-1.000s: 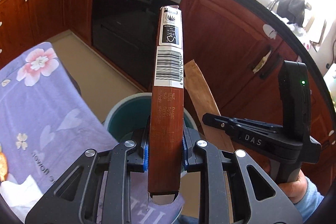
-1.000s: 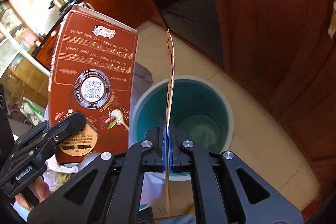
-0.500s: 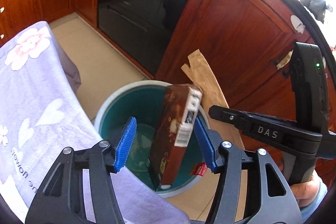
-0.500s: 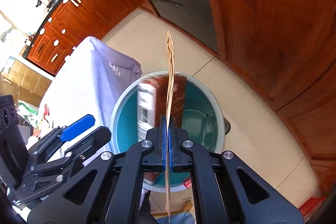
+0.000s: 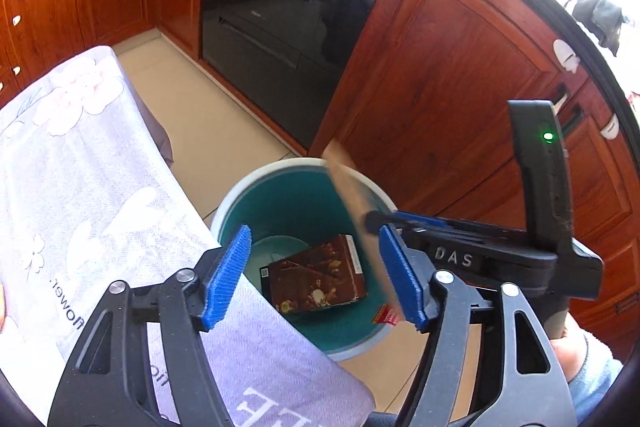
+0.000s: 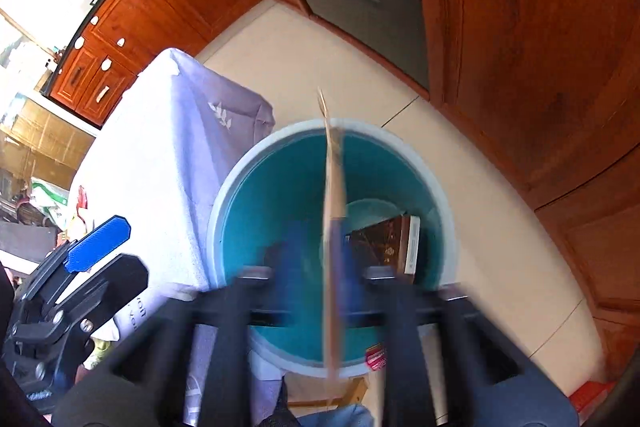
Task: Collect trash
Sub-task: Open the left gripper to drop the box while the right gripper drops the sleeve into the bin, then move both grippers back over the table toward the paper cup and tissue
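Cabinets [image 5: 460, 75] of red-brown wood fill most of what I see, with a black built-in oven [image 5: 288, 27] set into them and pale floor tiles [image 5: 208, 115] below. Next in size is the table under a lilac flowered cloth [image 5: 92, 187], which takes up the left of my left wrist view and reaches right up to the bin.

That bin, a round bucket [image 5: 248, 183] with a white rim and teal inside, stands on the floor between the cloth edge and the cabinets. Both of my grippers hang over its mouth, pointing steeply down.

My left gripper [image 5: 316, 277] has its 2 blue pads wide apart and its jaws are opening, with nothing between them. The brown carton [image 5: 316, 281] lies flat at the bottom of the bucket, printed face up, clear of the pads.

My right gripper [image 6: 316, 255] is smeared by motion blur in its own view. Its jaws are opening too. The tan paper strip [image 6: 334, 187] stands edge-on between them, over the bucket's mouth; I cannot tell whether a pad touches it. From the left wrist view the same strip leans across the bucket's far rim, beside the right gripper's finger.

Smallest, a red wrapper scrap [image 5: 386, 315] sits by the bucket's near rim.
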### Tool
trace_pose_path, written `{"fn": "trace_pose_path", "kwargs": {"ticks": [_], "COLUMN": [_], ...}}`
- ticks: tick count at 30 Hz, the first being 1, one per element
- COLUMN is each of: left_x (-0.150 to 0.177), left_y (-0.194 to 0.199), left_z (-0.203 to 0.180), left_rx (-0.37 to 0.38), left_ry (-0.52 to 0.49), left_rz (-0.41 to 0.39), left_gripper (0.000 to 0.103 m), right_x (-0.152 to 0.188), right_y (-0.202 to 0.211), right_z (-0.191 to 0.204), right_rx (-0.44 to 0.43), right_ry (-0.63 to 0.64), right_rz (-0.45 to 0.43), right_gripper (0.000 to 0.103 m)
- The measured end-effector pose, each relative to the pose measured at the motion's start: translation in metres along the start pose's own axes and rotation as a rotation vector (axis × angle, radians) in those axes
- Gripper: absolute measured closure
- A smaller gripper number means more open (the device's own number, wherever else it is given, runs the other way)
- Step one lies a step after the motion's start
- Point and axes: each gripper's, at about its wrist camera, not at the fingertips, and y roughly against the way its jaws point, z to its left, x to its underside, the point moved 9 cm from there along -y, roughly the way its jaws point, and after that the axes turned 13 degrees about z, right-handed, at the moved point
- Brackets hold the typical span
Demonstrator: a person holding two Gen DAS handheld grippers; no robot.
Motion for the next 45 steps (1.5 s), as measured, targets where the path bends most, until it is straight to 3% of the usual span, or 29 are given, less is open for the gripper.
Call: {"fn": "trace_pose_path", "kwargs": {"ticks": [8, 11, 16, 27, 37, 42, 45], "left_x": [0.011, 0.019, 0.038, 0.089, 0.138, 0.162, 0.174], "left_y": [0.030, 0.043, 0.068, 0.133, 0.183, 0.188, 0.180], "left_z": [0.009, 0.017, 0.040, 0.109, 0.184, 0.236, 0.259], "left_rx": [-0.008, -0.023, -0.053, -0.138, -0.259, -0.373, -0.399], "left_ry": [0.017, 0.025, 0.051, 0.130, 0.236, 0.321, 0.363], "left_rz": [-0.055, -0.072, -0.084, -0.143, -0.202, -0.192, -0.159], "left_gripper": [0.007, 0.004, 0.004, 0.004, 0.004, 0.004, 0.004], "right_x": [0.004, 0.009, 0.018, 0.056, 0.088, 0.099, 0.106], "right_y": [0.013, 0.019, 0.032, 0.051, 0.043, 0.025, 0.011], "right_z": [0.011, 0.023, 0.047, 0.131, 0.213, 0.240, 0.248], "right_rx": [0.011, 0.028, 0.079, 0.070, 0.066, 0.065, 0.058], "right_ry": [-0.017, 0.002, 0.062, 0.190, 0.325, 0.368, 0.375], "right_rz": [-0.037, -0.050, -0.086, -0.161, -0.133, -0.095, -0.064], "right_gripper": [0.023, 0.018, 0.016, 0.013, 0.013, 0.013, 0.013]}}
